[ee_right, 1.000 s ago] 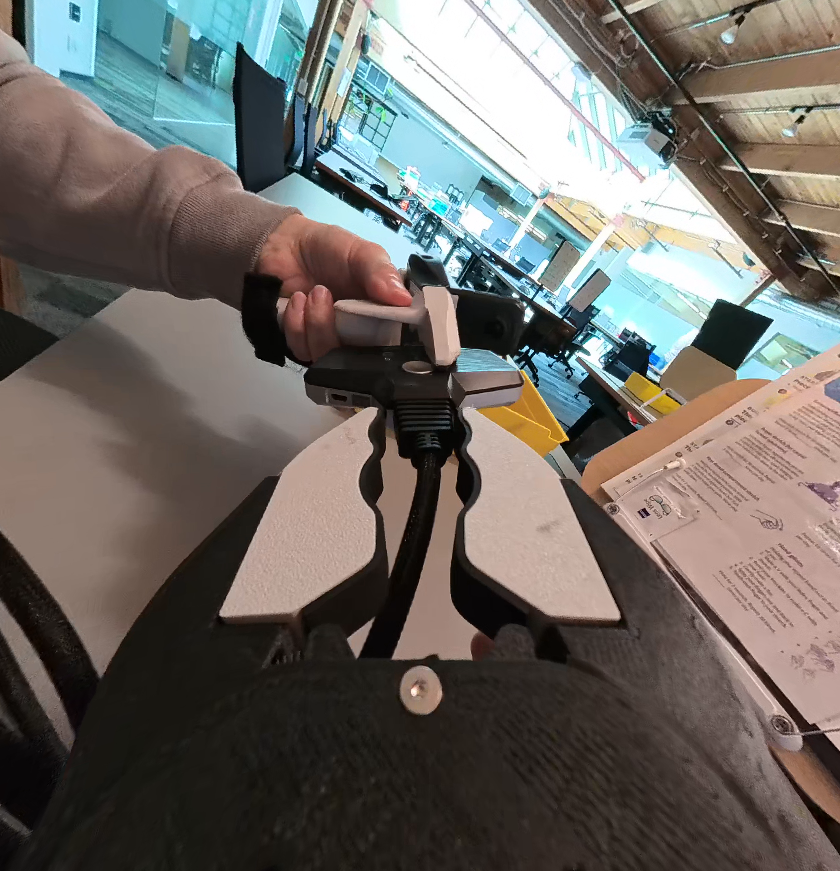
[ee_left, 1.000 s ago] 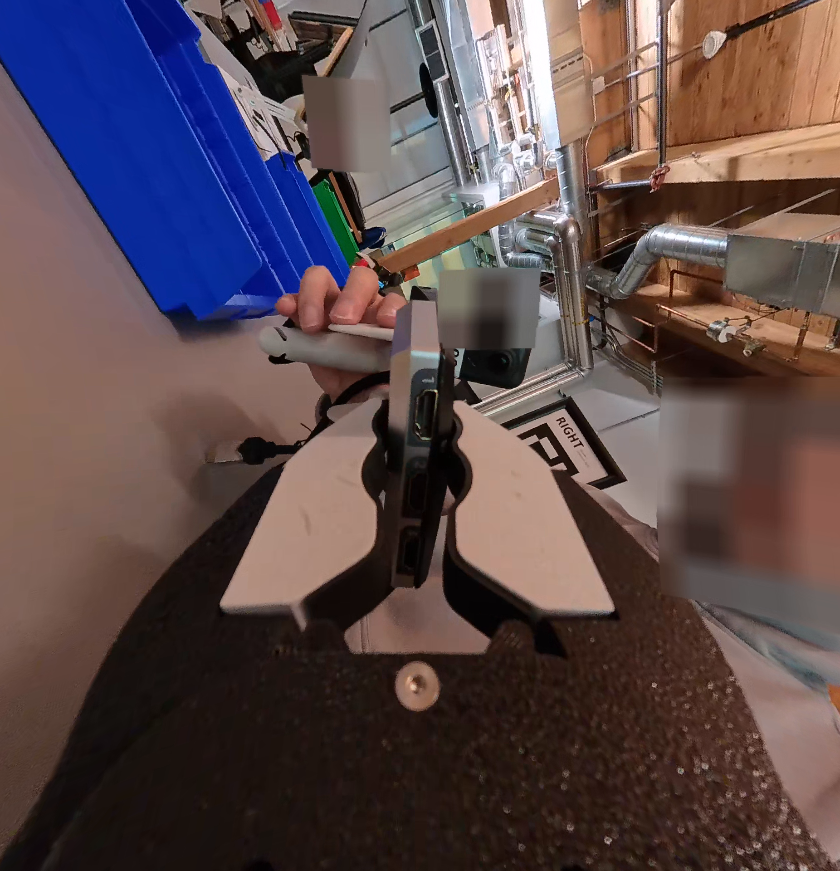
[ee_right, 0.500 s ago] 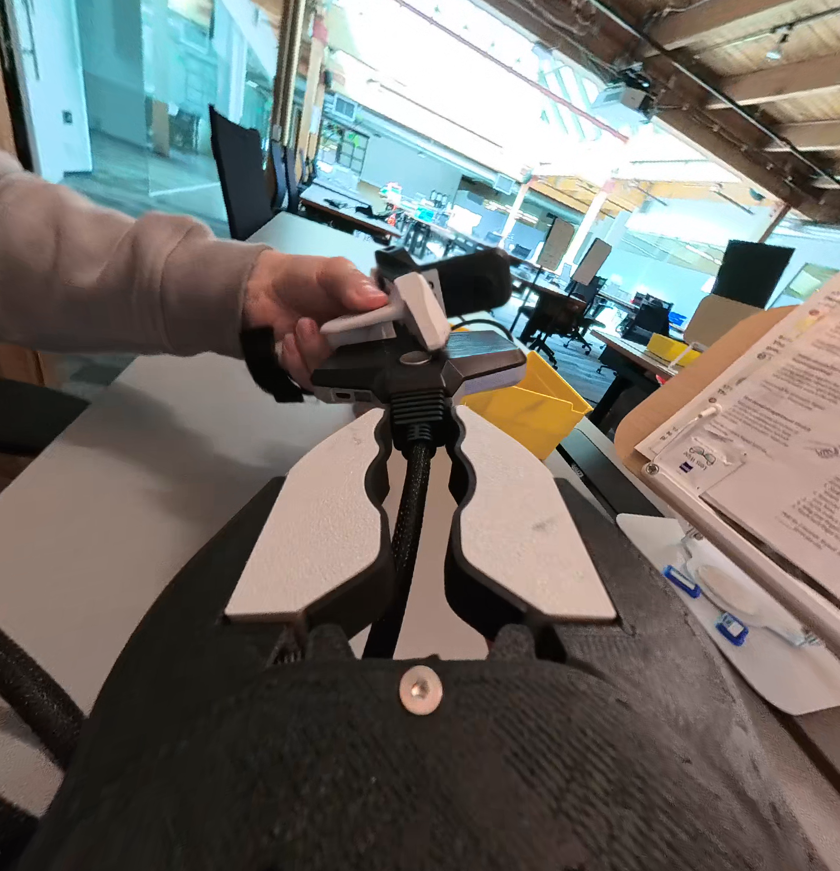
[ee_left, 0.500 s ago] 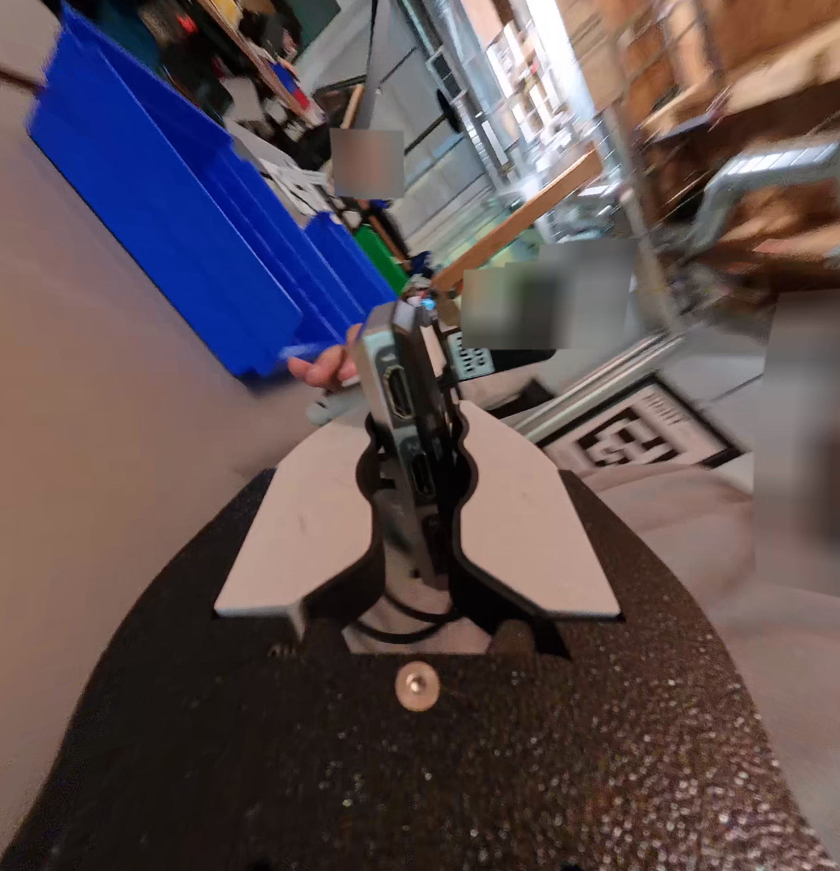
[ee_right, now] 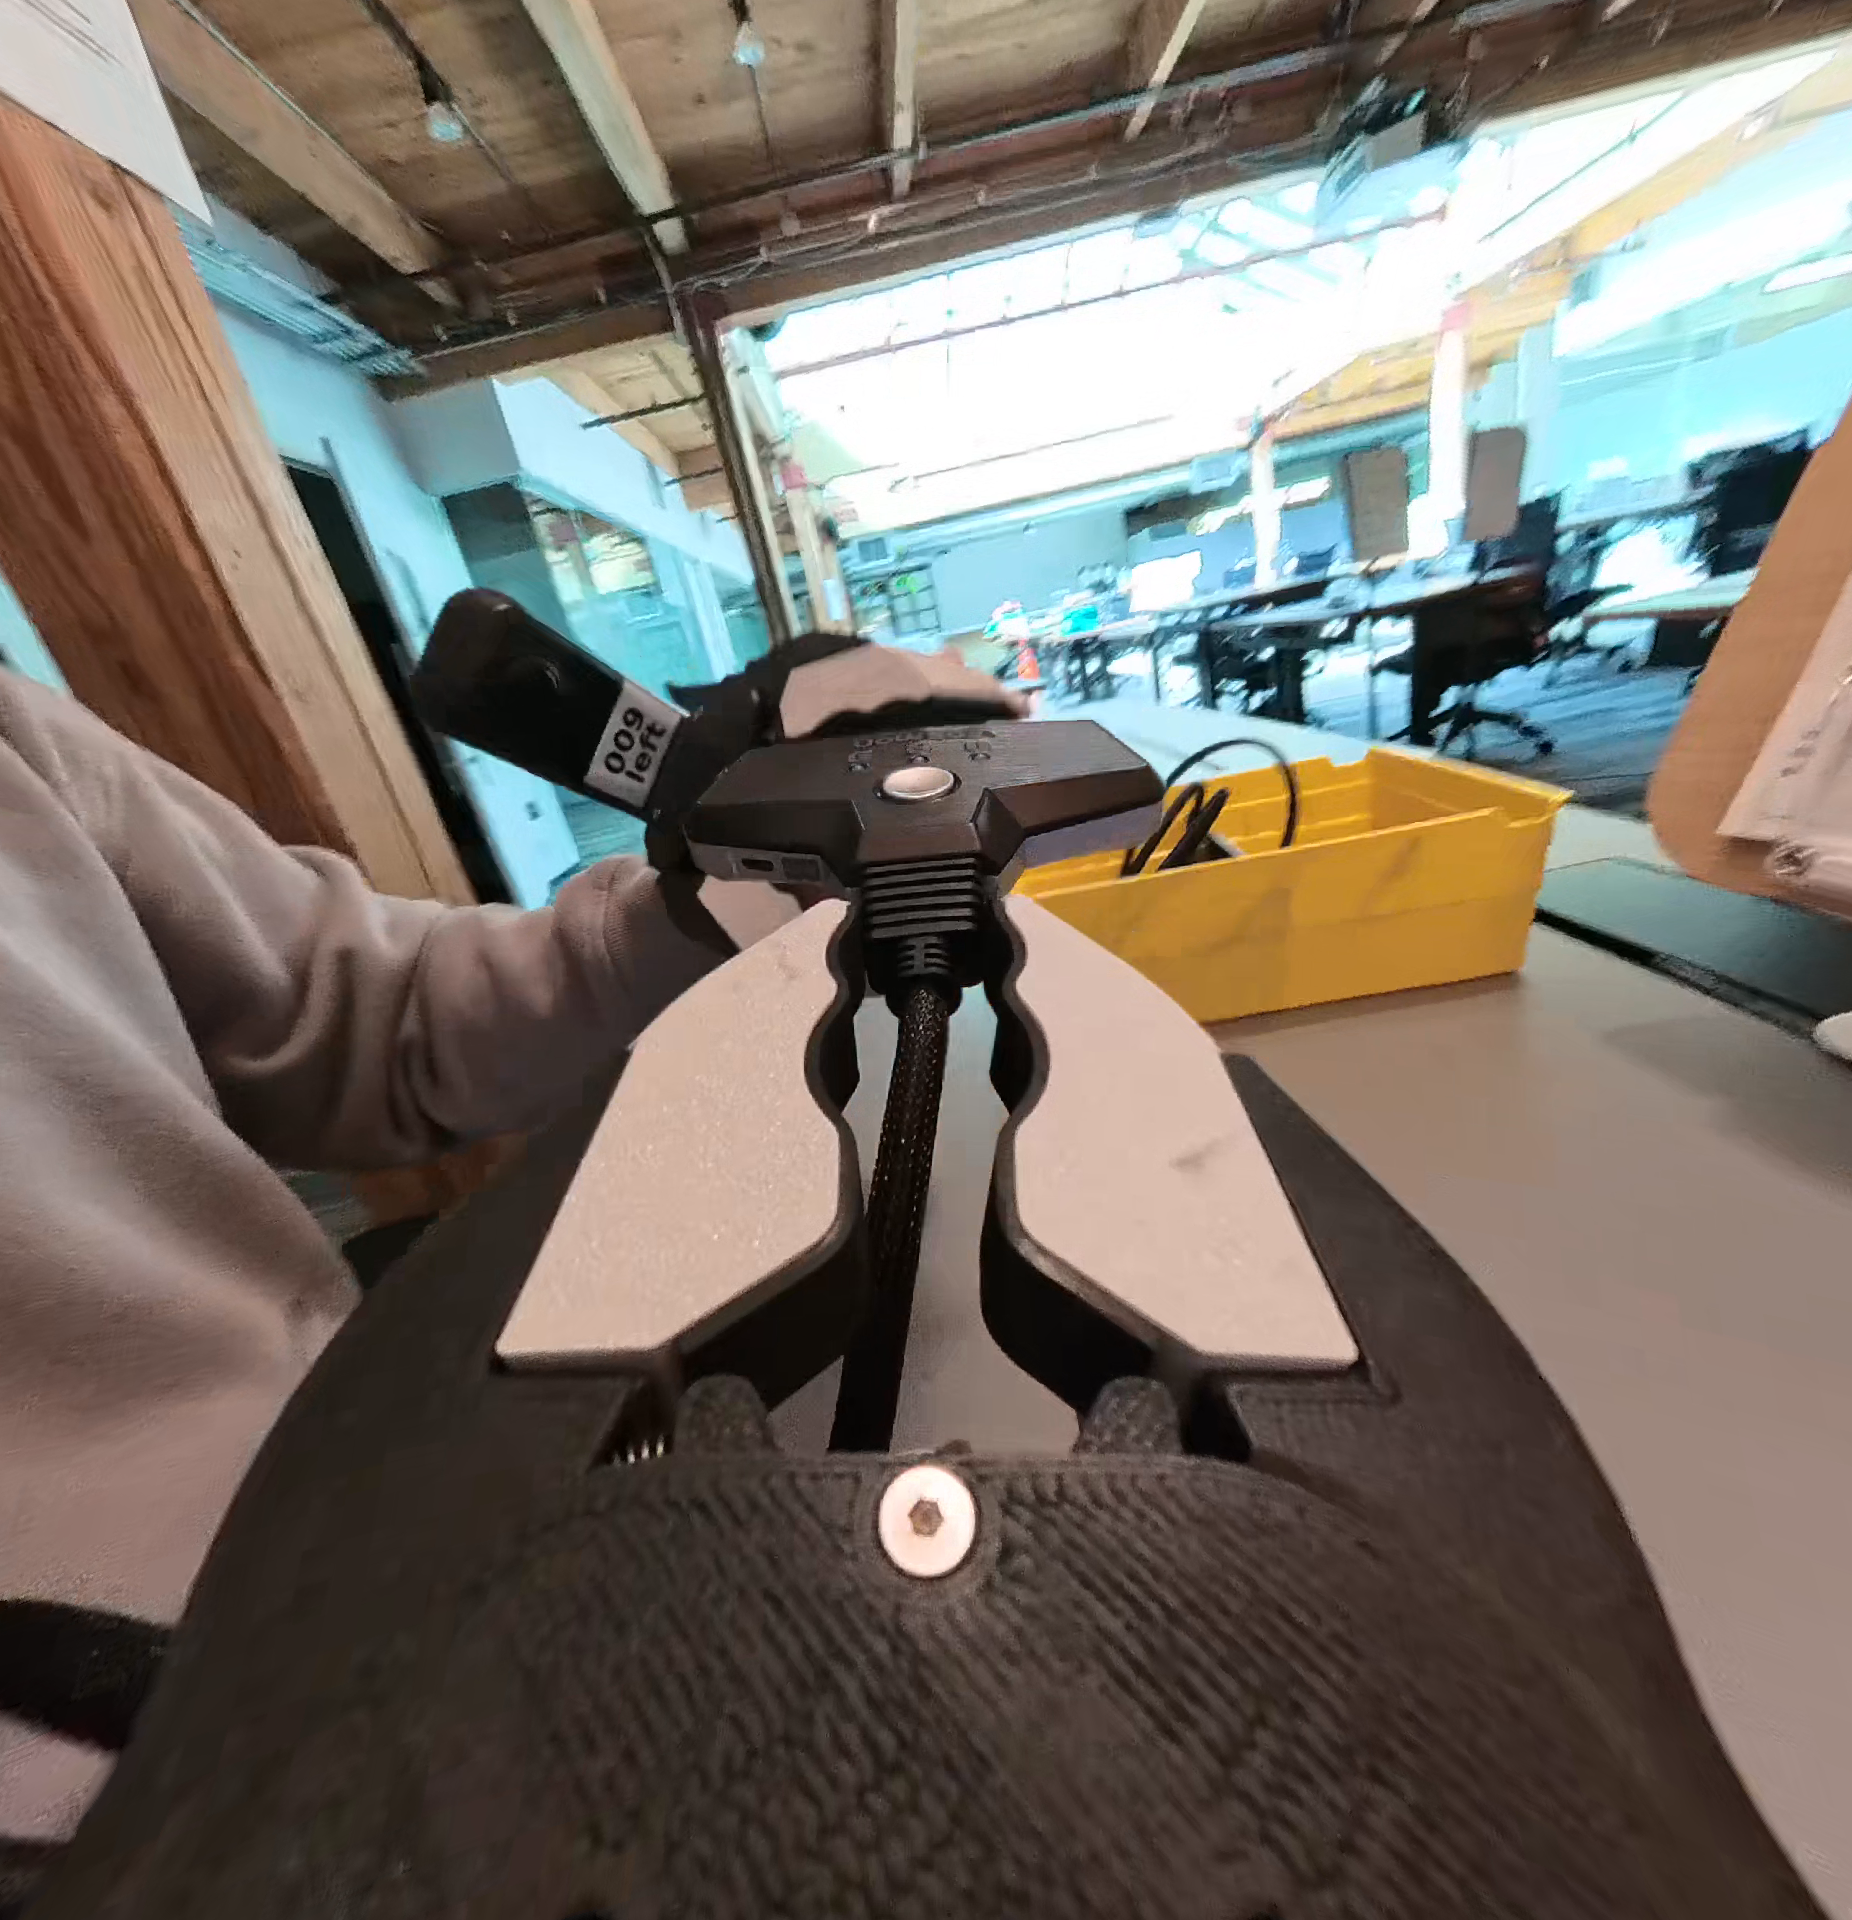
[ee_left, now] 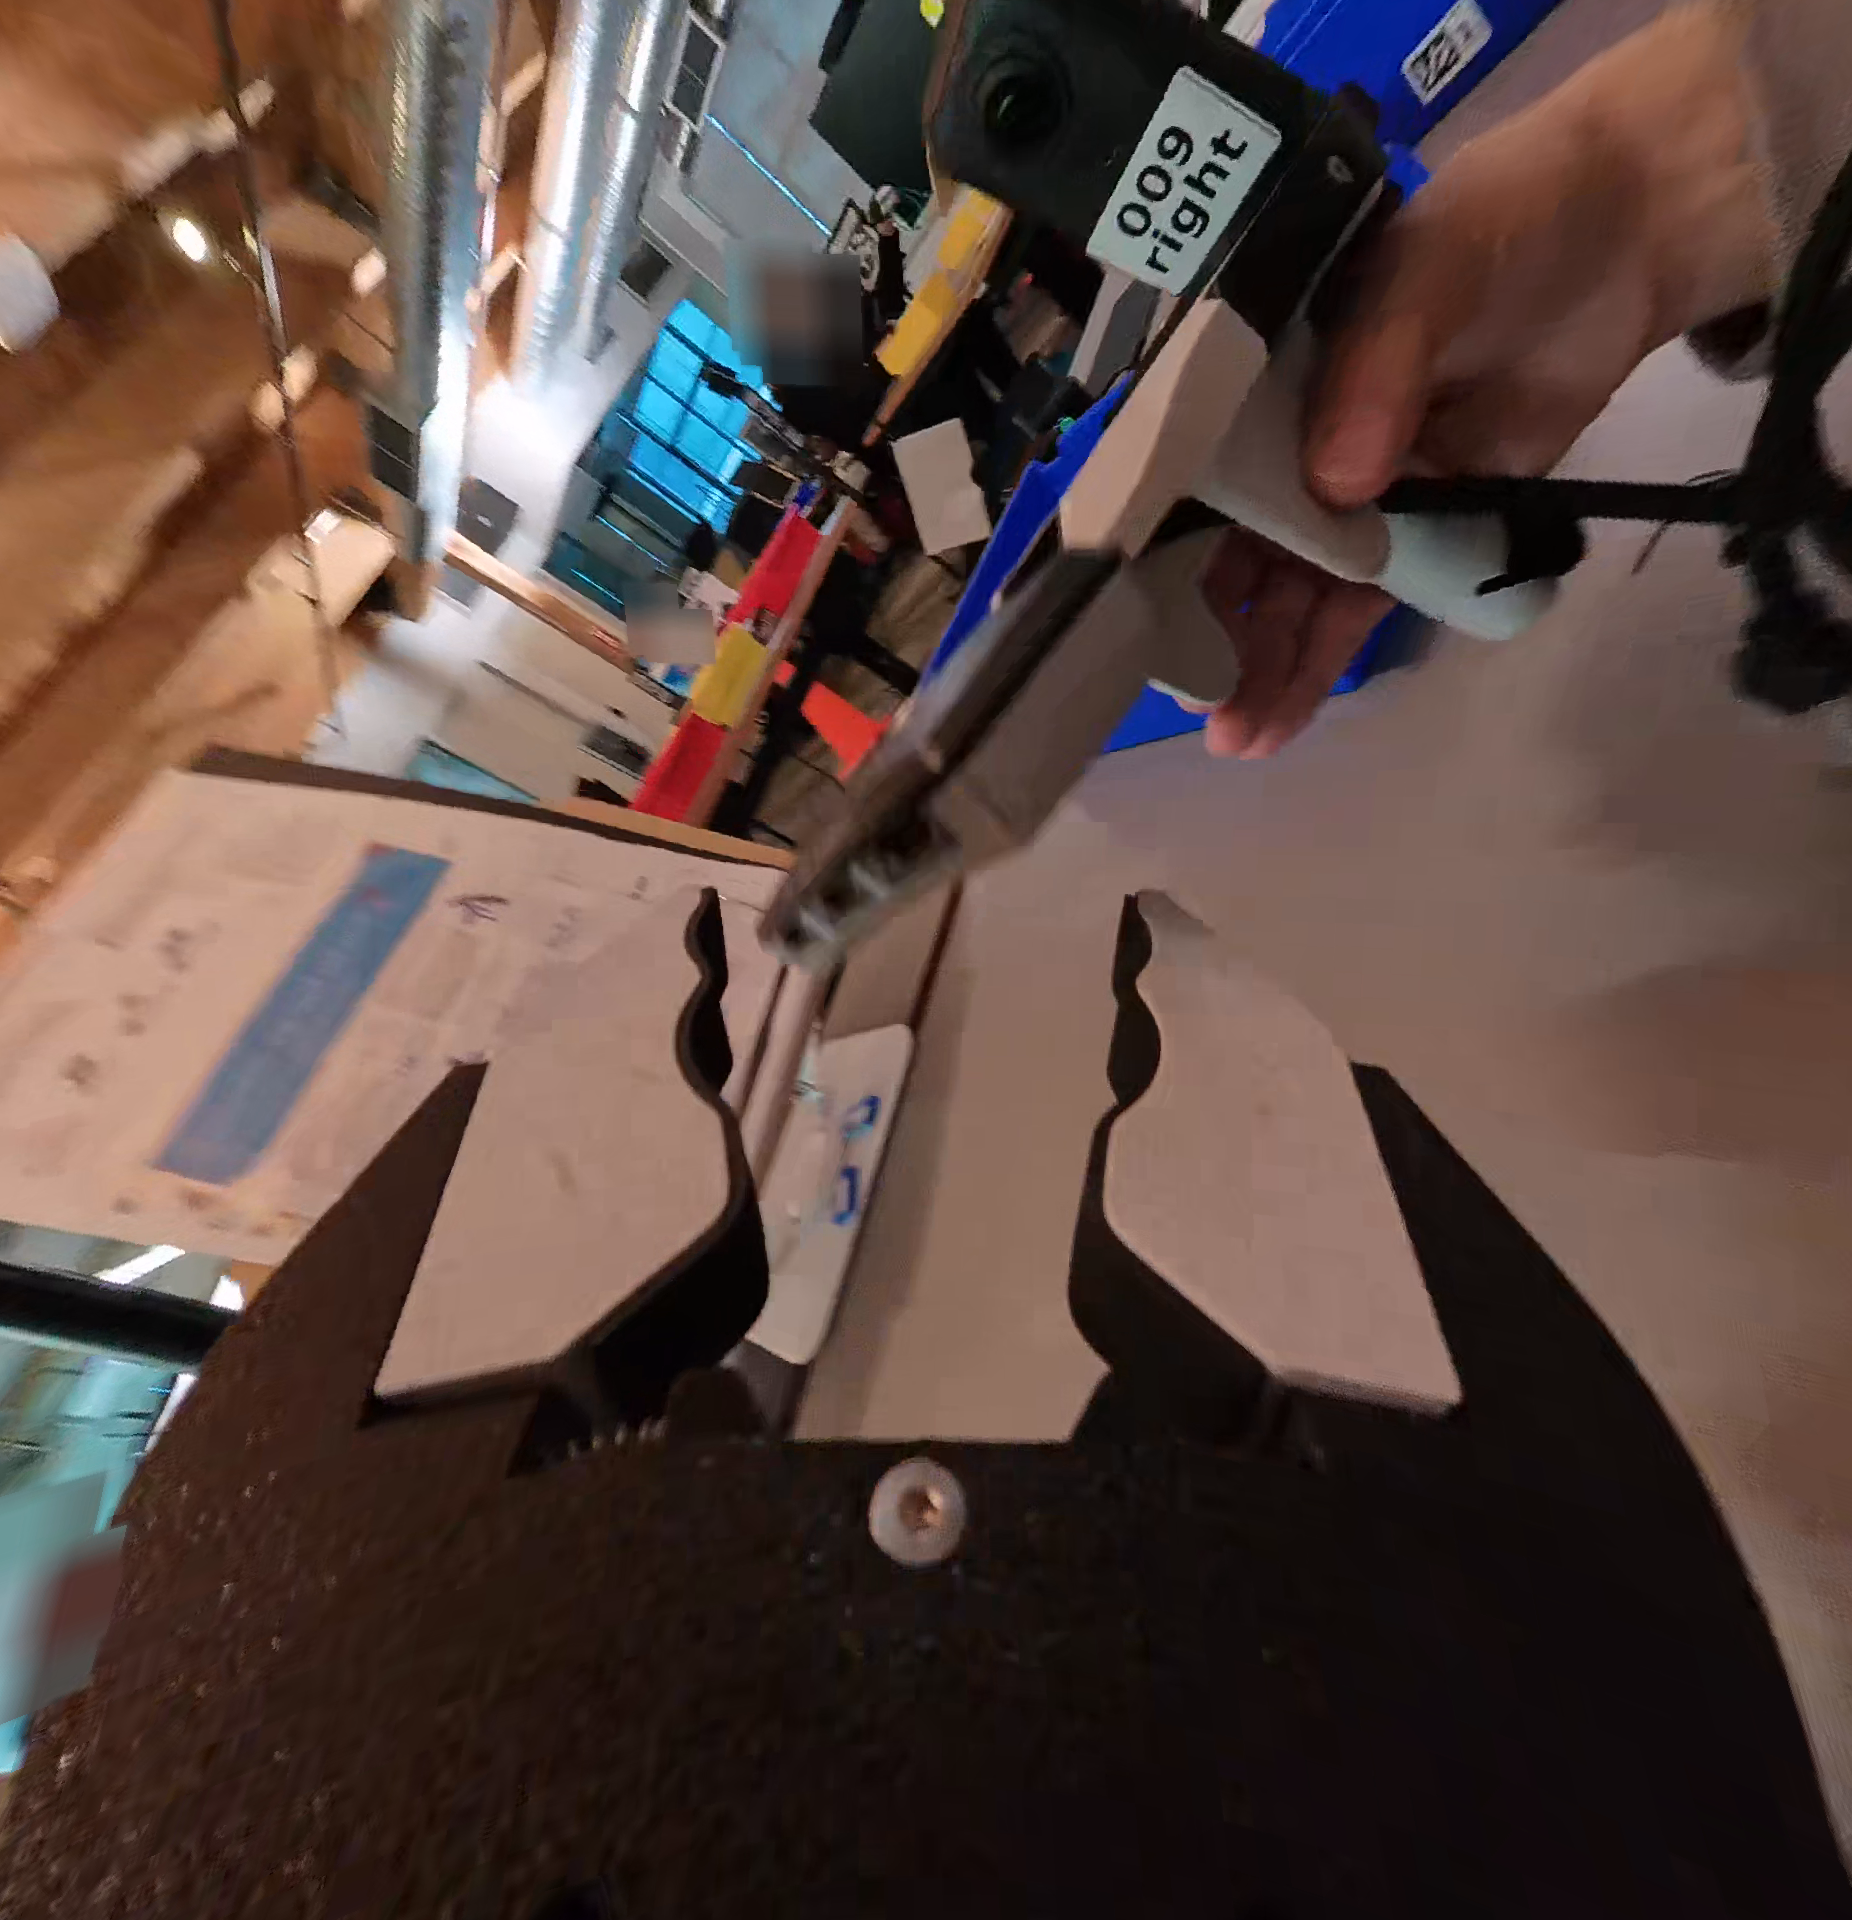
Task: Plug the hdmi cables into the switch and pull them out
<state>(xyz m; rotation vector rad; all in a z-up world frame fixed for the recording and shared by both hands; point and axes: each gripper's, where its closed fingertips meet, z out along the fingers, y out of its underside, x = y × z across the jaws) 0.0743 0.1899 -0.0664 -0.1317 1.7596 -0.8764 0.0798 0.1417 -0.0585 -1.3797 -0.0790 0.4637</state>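
In the right wrist view my right gripper [ee_right: 922, 920] is shut on the ribbed end of a black braided HDMI cable [ee_right: 901, 1122]. The cable's end sits in the black switch [ee_right: 922, 779], which is held level above the table. My left gripper [ee_left: 922, 914] is open and empty, jaws wide apart. In the left wrist view the switch [ee_left: 880, 862] shows blurred and edge-on just beyond my fingertips, without touching them. A hand [ee_left: 1504, 312] grips the right gripper's handle there. The left gripper's camera body [ee_right: 527, 675] shows behind the switch, to the left.
A yellow bin [ee_right: 1369, 914] with black cables stands on the grey table [ee_right: 1576, 1195] behind the switch. A clipboard with papers [ee_right: 1784, 727] leans at the right. A wooden post [ee_right: 101, 520] is at the left. Blue bins [ee_left: 1026, 582] and a white packet [ee_left: 839, 1174] lie farther off.
My left gripper has let go of the switch, opened wide and swung away. My right gripper stays shut on the cable, and the switch now hangs on it alone.
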